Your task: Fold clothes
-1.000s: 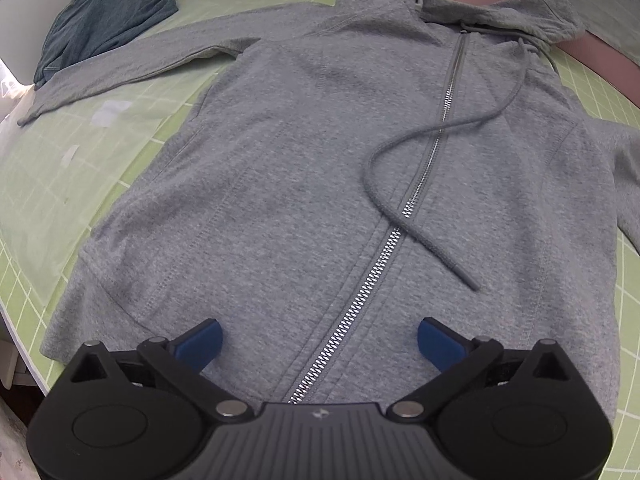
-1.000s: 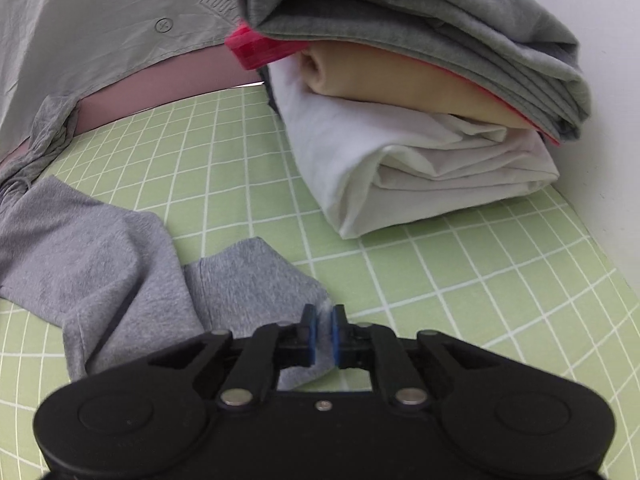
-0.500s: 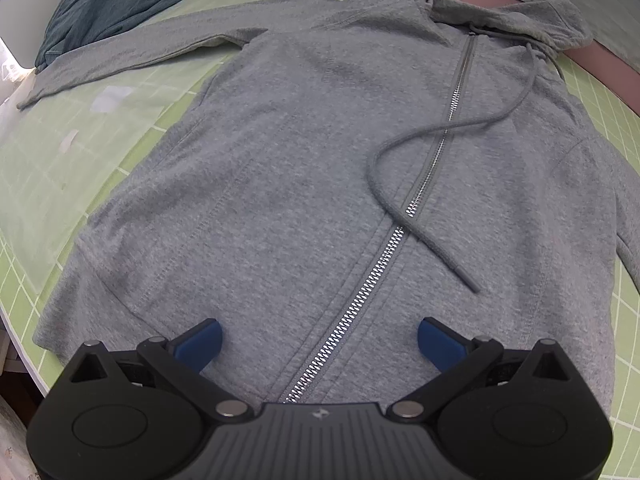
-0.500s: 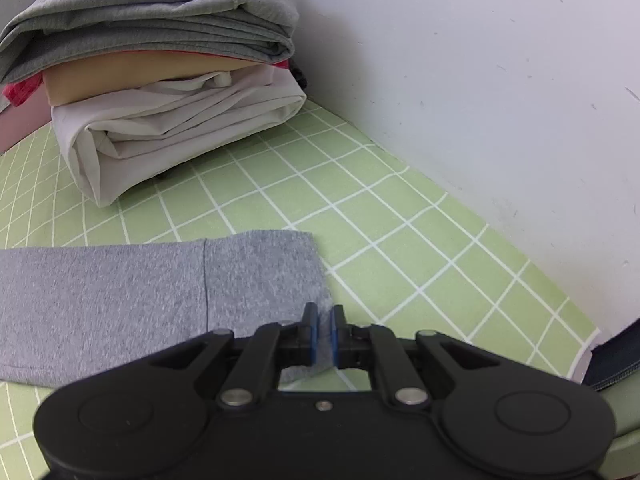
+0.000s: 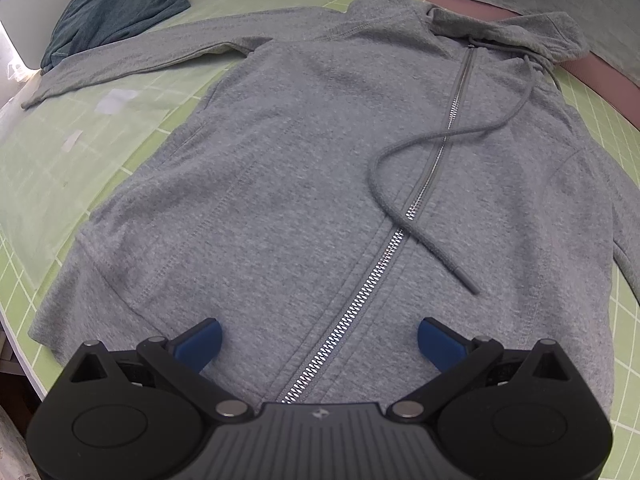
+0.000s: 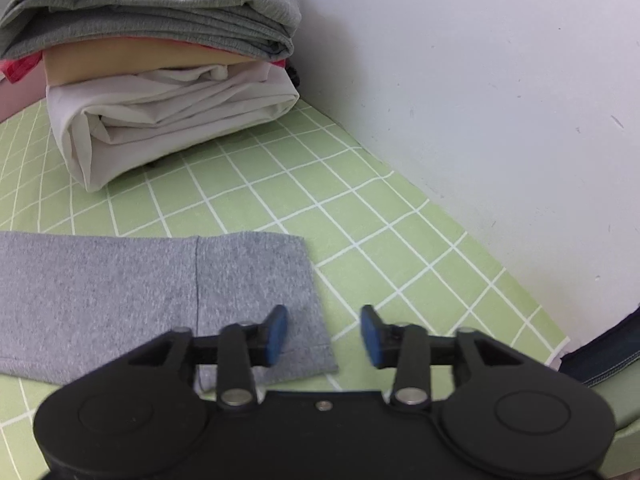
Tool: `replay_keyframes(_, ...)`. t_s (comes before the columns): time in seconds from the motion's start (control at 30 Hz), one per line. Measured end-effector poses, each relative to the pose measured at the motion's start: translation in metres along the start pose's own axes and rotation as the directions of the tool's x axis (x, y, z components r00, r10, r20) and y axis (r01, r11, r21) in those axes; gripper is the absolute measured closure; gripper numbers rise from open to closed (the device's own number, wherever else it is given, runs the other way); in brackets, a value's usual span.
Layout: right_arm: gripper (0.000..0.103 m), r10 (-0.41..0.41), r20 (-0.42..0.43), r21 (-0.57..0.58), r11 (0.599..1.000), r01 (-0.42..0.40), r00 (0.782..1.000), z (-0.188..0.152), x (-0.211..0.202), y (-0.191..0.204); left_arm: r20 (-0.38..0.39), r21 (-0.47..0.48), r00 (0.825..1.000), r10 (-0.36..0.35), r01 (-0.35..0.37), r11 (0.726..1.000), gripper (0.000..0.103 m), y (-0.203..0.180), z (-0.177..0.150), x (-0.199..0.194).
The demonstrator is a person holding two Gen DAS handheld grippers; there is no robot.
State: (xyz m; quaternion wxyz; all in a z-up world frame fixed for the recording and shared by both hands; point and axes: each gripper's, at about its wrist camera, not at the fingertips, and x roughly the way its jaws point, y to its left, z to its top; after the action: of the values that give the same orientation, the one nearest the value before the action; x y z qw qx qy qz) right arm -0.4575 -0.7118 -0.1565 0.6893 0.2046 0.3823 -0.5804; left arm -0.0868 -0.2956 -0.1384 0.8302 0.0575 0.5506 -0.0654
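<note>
**Grey hoodie flat on green mat, both grippers empty**

Left wrist view, left to right:
- Teal garment (image 5: 116, 12): crumpled, far left corner of the mat (image 5: 48, 168); the cuff end of the hoodie's sleeve (image 5: 132, 60) lies just beside it.
- Hoodie (image 5: 280, 184): grey, zipped, spread front-up across the mat, hood (image 5: 512, 32) at the far edge, hem nearest the camera.
- Zip (image 5: 384, 256): runs diagonally from hem to collar.
- Drawstring (image 5: 404, 216): one loose cord, looped over the chest and crossing the zip.
- Left gripper (image 5: 318, 342): jaws spread wide, holding nothing, over the hem with the zip's lower end between the blue pads.

Right wrist view, left to right:
- Stack (image 6: 168, 76): folded clothes, grey on top, then tan, white at the bottom, a red edge showing; stands at the far side against the wall (image 6: 480, 80).
- Other sleeve (image 6: 140, 296): laid flat on the mat, cuff pointing right.
- Right gripper (image 6: 324, 334): jaws partly apart, gripping nothing; left pad over the cuff's corner, right pad over bare mat.
</note>
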Motion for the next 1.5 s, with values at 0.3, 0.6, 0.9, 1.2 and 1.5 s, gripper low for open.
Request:
replay_keyframes(0.3, 0.031, 0.161, 0.056, -0.097, 0.983, -0.155, 0.985, 0.009, -0.052, 0.068, 0.048, 0.053, 0.996, -0.077, 0.075, 0.996, 0.000, 0.020, 0.018, -0.025)
replay_keyframes(0.6, 0.030, 0.345, 0.039, -0.228, 0.917, -0.328, 0.938, 0.013, -0.093, 0.201, 0.085, 0.102, 0.995, -0.056, 0.047, 0.994, 0.000, 0.090, 0.075, -0.025)
replay_keyframes(0.9, 0.030, 0.438, 0.032, -0.330, 0.853, -0.405, 0.898, 0.017, -0.126, 0.340, 0.106, 0.041, 0.994, 0.004, -0.008, 0.999, 0.000, 0.162, 0.164, 0.015)
replay_keyframes(1.2, 0.045, 0.538, 0.055, -0.363, 0.796, -0.485, 0.841, 0.065, -0.135, 0.478, 0.110, 0.026, 0.993, 0.038, -0.041, 0.999, 0.000, 0.204, 0.251, 0.078)
replay_keyframes(1.5, 0.054, 0.579, -0.007, -0.322, 0.770, -0.550, 0.815, 0.096, -0.108, 0.574, 0.064, -0.036, 0.993, 0.101, -0.099, 0.994, 0.000, 0.229, 0.284, 0.131)
